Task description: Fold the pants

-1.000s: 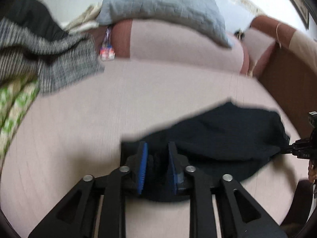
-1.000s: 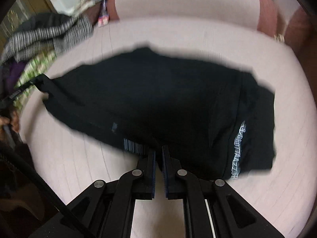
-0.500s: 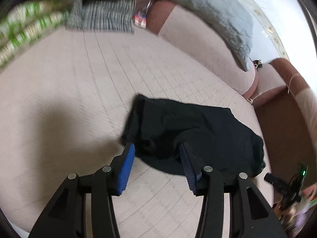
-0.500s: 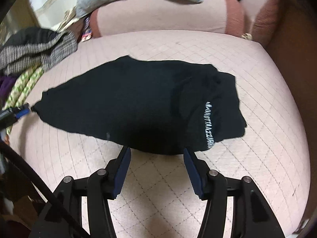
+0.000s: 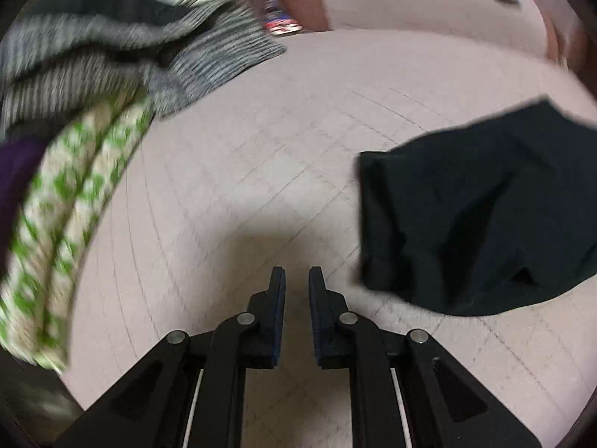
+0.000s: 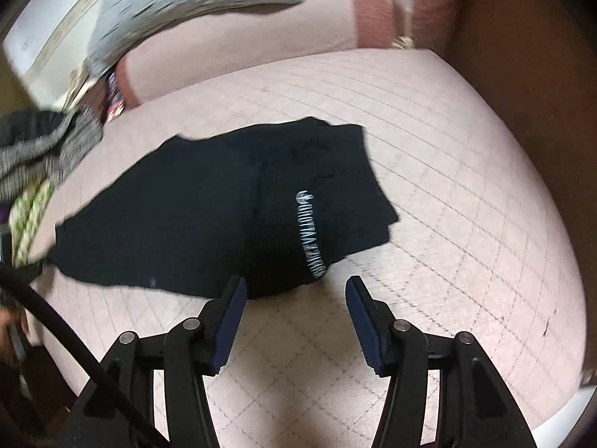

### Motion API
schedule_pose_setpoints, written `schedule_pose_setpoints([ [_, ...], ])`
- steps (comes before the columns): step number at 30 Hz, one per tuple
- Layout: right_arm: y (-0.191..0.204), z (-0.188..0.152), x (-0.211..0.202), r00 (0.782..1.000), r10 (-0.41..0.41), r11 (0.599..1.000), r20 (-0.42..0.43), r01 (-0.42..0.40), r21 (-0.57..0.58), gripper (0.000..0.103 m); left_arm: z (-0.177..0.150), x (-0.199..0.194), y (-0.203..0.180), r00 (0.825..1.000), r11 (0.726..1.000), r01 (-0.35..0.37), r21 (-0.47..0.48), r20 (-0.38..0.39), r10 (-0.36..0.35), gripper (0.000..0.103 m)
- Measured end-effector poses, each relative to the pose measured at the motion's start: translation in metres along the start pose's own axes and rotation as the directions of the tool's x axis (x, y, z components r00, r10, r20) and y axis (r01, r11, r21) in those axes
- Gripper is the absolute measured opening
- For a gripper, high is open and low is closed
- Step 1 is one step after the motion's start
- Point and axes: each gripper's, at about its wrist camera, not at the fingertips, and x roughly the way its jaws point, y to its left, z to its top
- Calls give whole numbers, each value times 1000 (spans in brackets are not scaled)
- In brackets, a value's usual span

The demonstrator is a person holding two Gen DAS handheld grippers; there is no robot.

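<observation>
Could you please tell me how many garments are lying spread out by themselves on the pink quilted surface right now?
1: the black pants lie folded mid-surface, ahead of the right claw. Other clothes are heaped at the far left edge; more may be hidden in that heap.

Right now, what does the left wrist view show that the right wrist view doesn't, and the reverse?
Only the left wrist view: the left gripper, shut on nothing, over bare pink quilted cover.

Only the right wrist view: the right gripper, open and empty at the pants' near edge, white lettering on the pants, and the grey pillow.

Both: the black pants lying folded, and the striped grey clothes pile.
</observation>
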Motion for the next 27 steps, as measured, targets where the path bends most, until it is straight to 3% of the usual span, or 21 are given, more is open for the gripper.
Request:
schedule_pose_setpoints([
  [2, -9, 3, -1, 1000, 14, 999, 10, -14, 43, 60, 2, -13, 17, 993, 984, 118, -136, 45, -113, 14],
  [4, -4, 4, -3, 999, 33, 999, 21, -33, 34, 61, 6, -16, 24, 976, 956, 214, -202, 75, -202, 32],
  [5, 4, 6, -1, 999, 40, 999, 19, -40, 13, 62, 12, -14, 23, 969, 945, 244, -217, 78, -233, 48],
  [9, 48, 9, 13, 999, 40, 995, 7, -39, -97, 63, 43, 6, 3, 931, 910, 365, -195, 73, -358, 50],
  [11, 70, 5, 20, 999, 42, 987, 1, -42, -157, 63, 55, 15, -11, 929, 918, 370, -145, 69, -364, 50],
  [13, 86, -3, 27, 1000, 27, 977, -6, -28, -213, 63, 65, 25, -30, 933, 931, 360, -64, 28, -359, 19],
  [14, 94, -7, 30, 1000, 8, 970, -8, -10, -245, 63, 66, 26, -38, 942, 942, 335, -33, 9, -335, 13],
  [19, 107, -20, 40, 997, -82, 935, 2, 78, -346, 63, 89, 22, -44, 977, 975, 209, 80, 30, -212, 12],
  [24, 91, -15, 43, 996, -86, 955, -10, 79, -287, 63, 99, 40, -19, 985, 985, 170, -34, -21, -171, 20],
  [25, 83, -11, 42, 996, -87, 960, -14, 81, -268, 63, 96, 42, -13, 982, 981, 185, -55, -35, -187, 20],
  [27, 67, -6, 36, 997, -77, 973, -9, 73, -221, 64, 85, 37, 4, 956, 948, 284, -142, -29, -291, 20],
])
